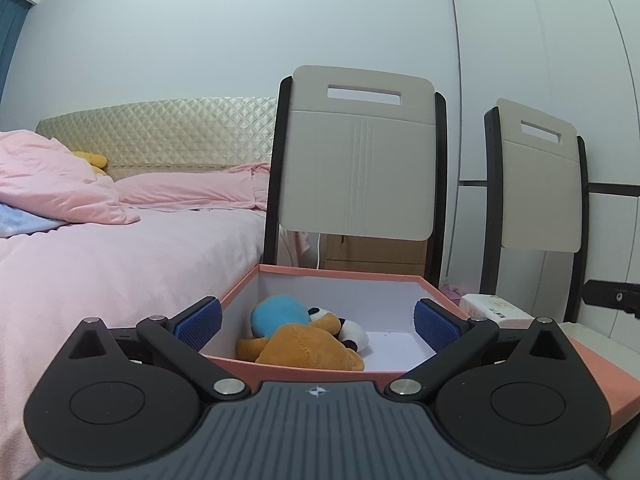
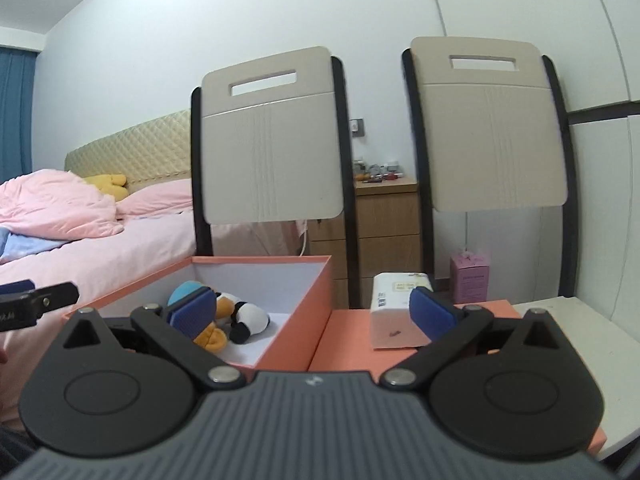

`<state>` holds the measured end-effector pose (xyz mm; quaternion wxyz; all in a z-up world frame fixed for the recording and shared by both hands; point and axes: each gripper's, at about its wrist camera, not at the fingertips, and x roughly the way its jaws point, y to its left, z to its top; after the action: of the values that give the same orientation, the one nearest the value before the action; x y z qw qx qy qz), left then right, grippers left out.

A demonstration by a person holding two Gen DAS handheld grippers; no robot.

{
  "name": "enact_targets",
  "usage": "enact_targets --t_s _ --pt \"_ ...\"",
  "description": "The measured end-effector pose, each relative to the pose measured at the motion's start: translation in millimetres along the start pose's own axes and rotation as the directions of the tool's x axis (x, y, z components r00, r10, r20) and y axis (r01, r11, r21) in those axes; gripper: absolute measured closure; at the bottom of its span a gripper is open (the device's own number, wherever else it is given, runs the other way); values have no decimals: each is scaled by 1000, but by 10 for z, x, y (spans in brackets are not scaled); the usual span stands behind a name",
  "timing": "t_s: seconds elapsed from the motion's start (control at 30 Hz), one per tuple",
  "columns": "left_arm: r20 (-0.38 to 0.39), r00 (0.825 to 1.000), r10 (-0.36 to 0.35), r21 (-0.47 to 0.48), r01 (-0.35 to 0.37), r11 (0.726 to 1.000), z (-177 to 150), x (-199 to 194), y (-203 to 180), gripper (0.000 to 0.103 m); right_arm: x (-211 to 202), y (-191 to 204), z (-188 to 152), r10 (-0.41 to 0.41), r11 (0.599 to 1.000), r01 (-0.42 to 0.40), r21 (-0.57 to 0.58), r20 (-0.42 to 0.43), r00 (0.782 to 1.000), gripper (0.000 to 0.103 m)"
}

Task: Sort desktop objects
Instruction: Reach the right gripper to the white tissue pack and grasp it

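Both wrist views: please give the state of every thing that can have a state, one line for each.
Left gripper: open, holds nothing.
Right gripper: open, holds nothing.
Orange box: open, no lid on it.
Orange lid: lies flat beside the box, under the tissue pack.
Plush toys: lie inside the box.
Tissue pack: on the lid, outside the box; sealed or opened, cannot tell.

Light: soft, even, cool indoor, source unseen | Shadows: faint, diffuse | Glare: none | Distortion: strong fisheye bowing of the chair backs [image 2: 492,128] and wall [image 1: 200,40], dark vignette at corners | Focus: right view slightly blurred; left sharper.
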<state>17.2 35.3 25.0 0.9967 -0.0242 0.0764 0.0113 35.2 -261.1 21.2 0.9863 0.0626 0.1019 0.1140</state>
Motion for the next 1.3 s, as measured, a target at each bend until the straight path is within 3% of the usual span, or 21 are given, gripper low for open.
enact_targets --t_s 0.53,1.03,1.3 --pt "-3 1000 -17 2 17 1000 -19 -32 -18 0 4 8 -4 -56 997 55 54 9 998 0" --pt "-6 1000 -19 14 19 1000 -33 -23 -50 0 -22 -23 -4 -54 997 52 58 22 998 0" --pt "-11 1000 -21 7 21 1000 -25 -14 -35 0 162 -163 147 -59 996 59 66 -9 998 0"
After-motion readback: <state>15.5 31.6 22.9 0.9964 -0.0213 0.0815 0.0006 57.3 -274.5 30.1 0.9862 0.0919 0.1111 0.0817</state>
